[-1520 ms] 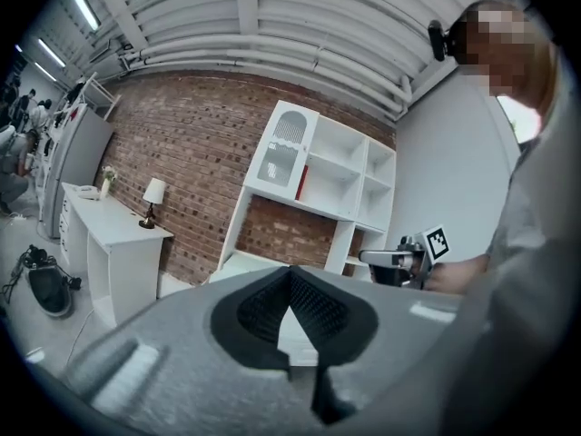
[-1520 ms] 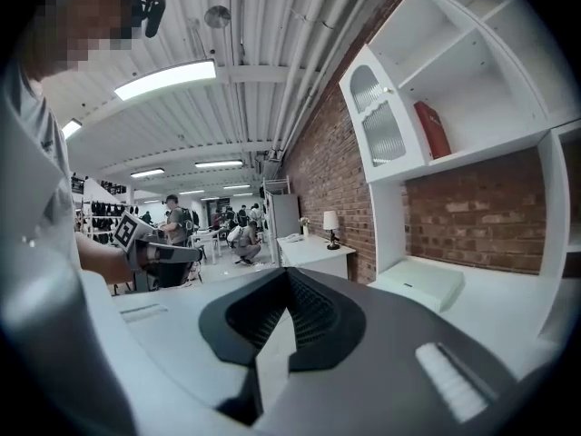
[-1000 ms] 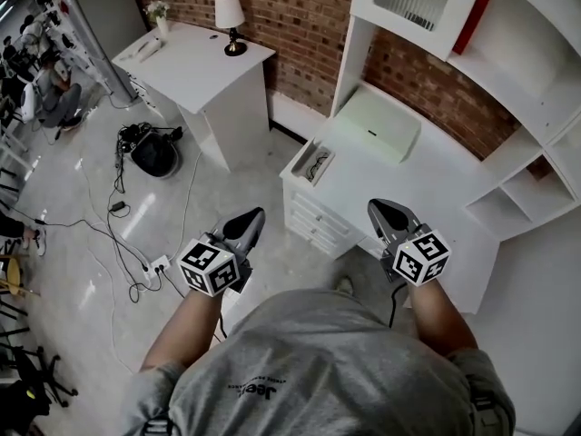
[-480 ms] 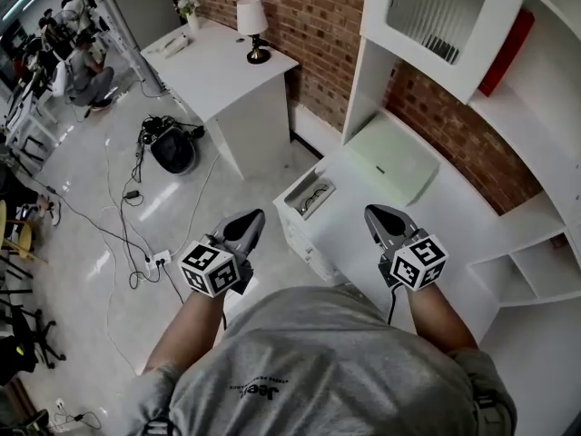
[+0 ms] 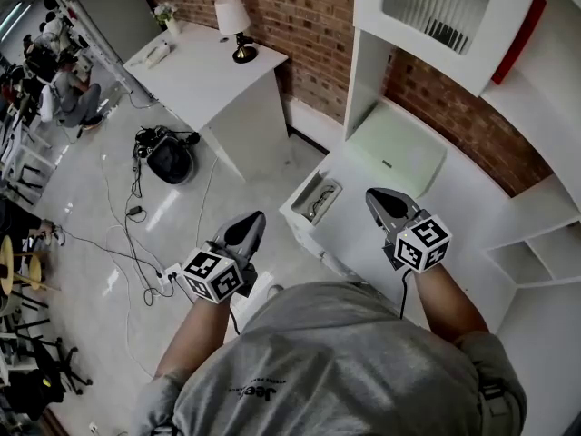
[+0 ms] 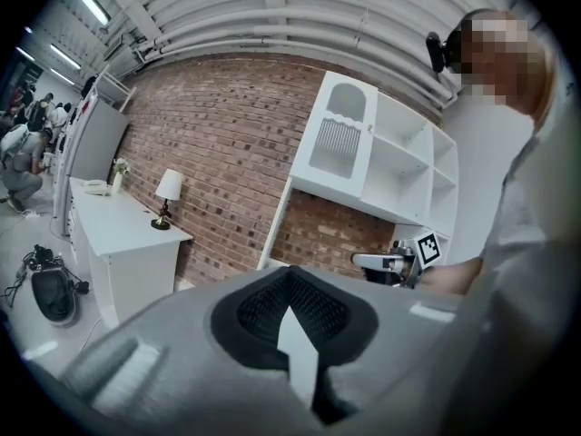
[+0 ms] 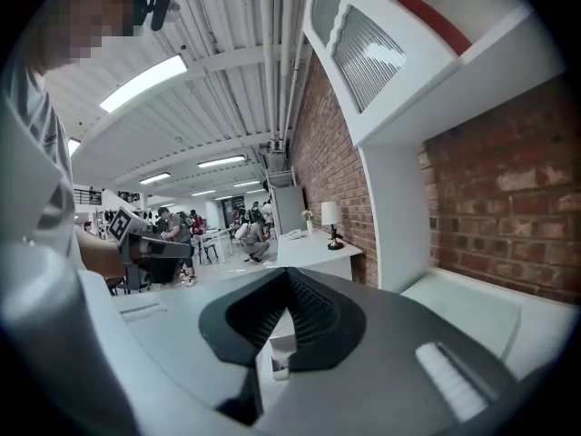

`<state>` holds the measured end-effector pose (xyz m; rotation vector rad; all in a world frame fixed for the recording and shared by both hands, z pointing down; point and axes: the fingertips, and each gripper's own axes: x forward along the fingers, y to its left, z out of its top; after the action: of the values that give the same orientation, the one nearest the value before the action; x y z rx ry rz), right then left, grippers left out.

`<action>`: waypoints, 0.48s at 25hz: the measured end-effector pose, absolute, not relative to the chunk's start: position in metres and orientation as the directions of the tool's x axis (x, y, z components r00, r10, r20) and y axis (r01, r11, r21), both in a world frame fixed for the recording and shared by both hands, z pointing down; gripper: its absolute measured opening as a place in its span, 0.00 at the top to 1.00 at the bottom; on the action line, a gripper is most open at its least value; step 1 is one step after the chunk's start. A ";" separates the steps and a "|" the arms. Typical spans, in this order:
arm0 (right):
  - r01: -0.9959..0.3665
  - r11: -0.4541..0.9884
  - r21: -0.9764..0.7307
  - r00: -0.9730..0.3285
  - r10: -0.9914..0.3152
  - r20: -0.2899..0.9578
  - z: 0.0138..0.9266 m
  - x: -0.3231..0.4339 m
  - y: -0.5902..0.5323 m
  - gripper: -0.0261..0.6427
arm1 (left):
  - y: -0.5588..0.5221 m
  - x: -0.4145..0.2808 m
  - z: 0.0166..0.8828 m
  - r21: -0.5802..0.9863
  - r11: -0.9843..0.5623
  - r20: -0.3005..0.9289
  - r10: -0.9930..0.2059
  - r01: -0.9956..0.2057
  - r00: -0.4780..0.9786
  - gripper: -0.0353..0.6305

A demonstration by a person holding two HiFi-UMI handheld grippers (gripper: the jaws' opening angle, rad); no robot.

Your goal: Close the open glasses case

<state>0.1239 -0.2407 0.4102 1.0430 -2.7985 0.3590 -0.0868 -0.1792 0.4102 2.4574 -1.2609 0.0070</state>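
**Both Grippers Poised Short of Open Glasses Case**

The open glasses case (image 5: pixel 318 198) lies at the near left corner of the white desk (image 5: pixel 451 209), spectacles apparently inside, with a pale green box (image 5: pixel 399 149) farther back by the brick wall. The left gripper (image 5: pixel 247 227) hangs over the floor just left of that corner, its jaws pressed together on nothing. The right gripper (image 5: pixel 383 205), likewise closed and empty, hovers above the desktop just right of the case. Neither touches it.

The case looks like a light, rigid hard shell with a sprung hinge, and would likely skate on the smooth desktop if pushed from one side. The sounder hold is probably one gripper steadying the base while the other tips the lid over by its free edge, keeping pressure off the fragile lenses. Which side carries the hinge cannot be made out.
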 end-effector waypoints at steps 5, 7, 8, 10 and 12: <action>-0.689 0.705 -0.170 -0.724 -0.656 0.215 0.412 0.115 -0.245 0.95 | -0.192 -0.094 0.412 0.327 -0.571 0.167 -0.749 -0.753 0.641 0.95; -0.690 0.706 -0.158 -0.722 -0.656 0.220 0.409 0.113 -0.247 0.95 | -0.194 -0.095 0.409 0.334 -0.574 0.160 -0.747 -0.748 0.645 0.95; -0.690 0.707 -0.154 -0.721 -0.656 0.223 0.407 0.113 -0.248 0.95 | -0.195 -0.095 0.409 0.336 -0.574 0.158 -0.747 -0.747 0.645 0.95; -0.692 0.706 -0.149 -0.719 -0.657 0.227 0.406 0.116 -0.252 0.95 | -0.198 -0.095 0.408 0.339 -0.571 0.156 -0.750 -0.748 0.643 0.95; -0.695 0.703 -0.147 -0.716 -0.659 0.231 0.406 0.120 -0.257 0.95 | -0.201 -0.093 0.406 0.341 -0.568 0.152 -0.753 -0.749 0.640 0.95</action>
<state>0.1201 -0.2567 0.4059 1.1013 -2.7488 0.3358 -0.0935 -0.2012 0.4061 2.4882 -1.1925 -0.0147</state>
